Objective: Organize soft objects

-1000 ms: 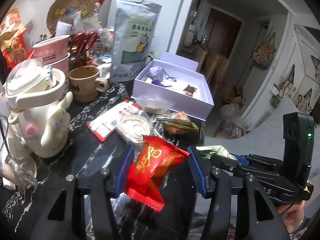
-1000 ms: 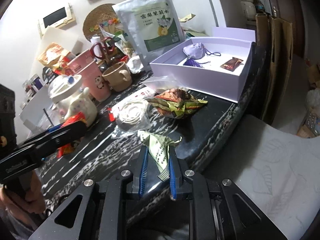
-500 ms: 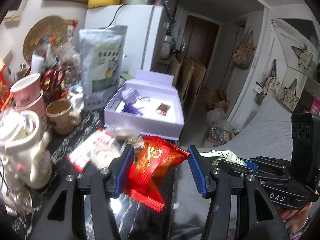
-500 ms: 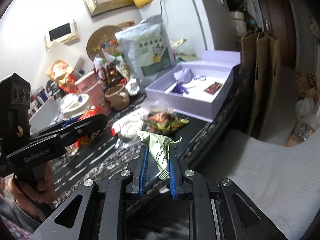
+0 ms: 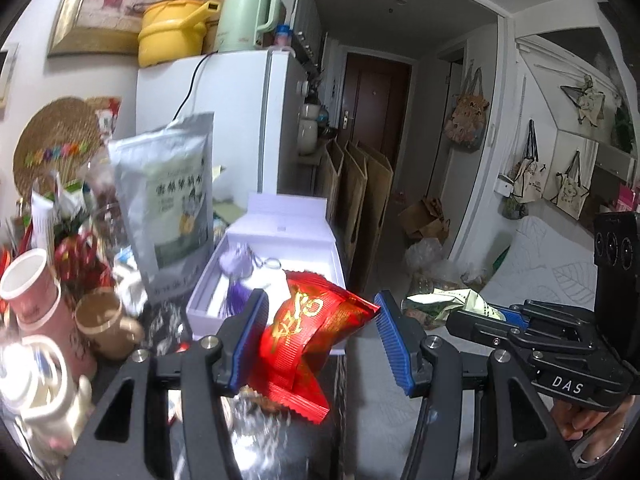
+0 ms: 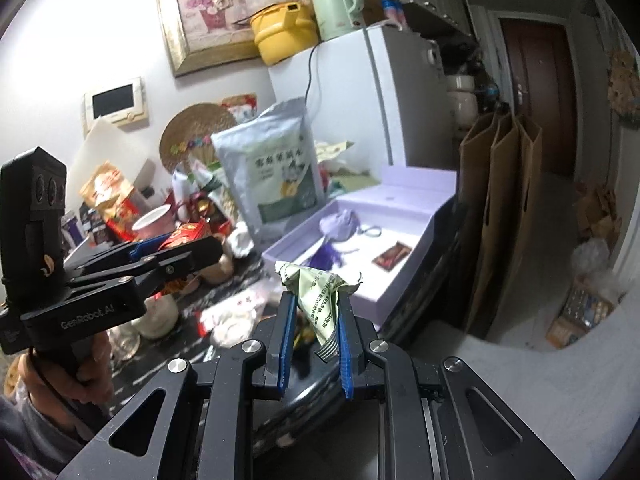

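Note:
My left gripper (image 5: 320, 340) holds a red snack packet (image 5: 308, 344) with gold writing, lifted in front of the open lavender box (image 5: 276, 240). Its jaws stand wide, and the packet touches the left pad and reaches the right one only with a corner. My right gripper (image 6: 314, 344) is shut on a crumpled pale green packet (image 6: 320, 292), raised above the dark marble table edge. The box (image 6: 404, 216) holds a purple pouch (image 6: 340, 224) and a small brown sachet (image 6: 392, 258). Each gripper shows in the other's view, the left (image 6: 152, 256) and the right (image 5: 504, 316).
A tall silver-green bag (image 5: 172, 208) stands left of the box. Cups (image 5: 32, 300), a brown mug (image 5: 104, 320) and a white pot (image 5: 36, 384) crowd the table's left. A white fridge (image 6: 400, 100) stands behind. Brown paper bags (image 6: 500, 200) lean beside the table; a grey bed lies right.
Both grippers have risen and tilted up with their packets, away from the tabletop and toward the lavender box. The grip on each packet is unchanged.

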`<state>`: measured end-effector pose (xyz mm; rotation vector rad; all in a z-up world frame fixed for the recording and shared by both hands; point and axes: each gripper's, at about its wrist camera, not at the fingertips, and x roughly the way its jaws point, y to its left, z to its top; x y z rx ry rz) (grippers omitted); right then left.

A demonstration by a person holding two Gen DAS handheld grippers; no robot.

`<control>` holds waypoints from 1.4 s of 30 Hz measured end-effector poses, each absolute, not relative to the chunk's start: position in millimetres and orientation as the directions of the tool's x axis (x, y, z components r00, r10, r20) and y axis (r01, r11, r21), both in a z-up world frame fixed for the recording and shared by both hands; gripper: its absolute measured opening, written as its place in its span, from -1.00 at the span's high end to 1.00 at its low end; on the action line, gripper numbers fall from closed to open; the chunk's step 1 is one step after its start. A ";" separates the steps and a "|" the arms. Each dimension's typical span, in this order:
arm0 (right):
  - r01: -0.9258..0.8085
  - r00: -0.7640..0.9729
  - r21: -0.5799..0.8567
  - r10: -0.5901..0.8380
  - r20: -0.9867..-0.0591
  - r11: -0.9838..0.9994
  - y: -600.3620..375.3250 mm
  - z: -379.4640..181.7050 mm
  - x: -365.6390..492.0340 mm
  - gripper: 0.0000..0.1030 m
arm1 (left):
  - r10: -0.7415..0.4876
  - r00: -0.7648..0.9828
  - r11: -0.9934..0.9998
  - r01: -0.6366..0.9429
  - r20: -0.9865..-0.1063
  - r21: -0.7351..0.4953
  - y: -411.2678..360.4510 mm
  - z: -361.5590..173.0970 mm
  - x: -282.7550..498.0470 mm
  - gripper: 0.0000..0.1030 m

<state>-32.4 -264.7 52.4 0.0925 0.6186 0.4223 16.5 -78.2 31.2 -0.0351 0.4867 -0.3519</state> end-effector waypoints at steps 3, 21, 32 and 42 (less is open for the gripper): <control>-0.351 0.752 0.196 0.401 -0.524 0.916 -267.1 58.6 -19.6 0.63 | -0.338 0.835 0.939 0.330 -0.434 -0.095 -81.1 40.2 29.4 -0.06; -0.324 0.825 0.162 0.362 -0.433 0.932 -273.6 87.4 72.5 0.63 | -0.330 0.870 0.939 0.343 -0.365 -0.032 -88.2 71.6 135.9 -0.06; -0.342 0.805 0.150 0.371 -0.463 0.928 -269.6 97.3 148.0 0.63 | -0.248 0.896 0.959 0.281 -0.369 0.037 -92.9 74.1 208.3 -0.06; -0.341 0.783 0.112 0.347 -0.516 0.934 -261.1 87.7 198.5 0.63 | -0.169 0.877 0.971 0.227 -0.450 0.077 -104.2 47.2 267.6 -0.06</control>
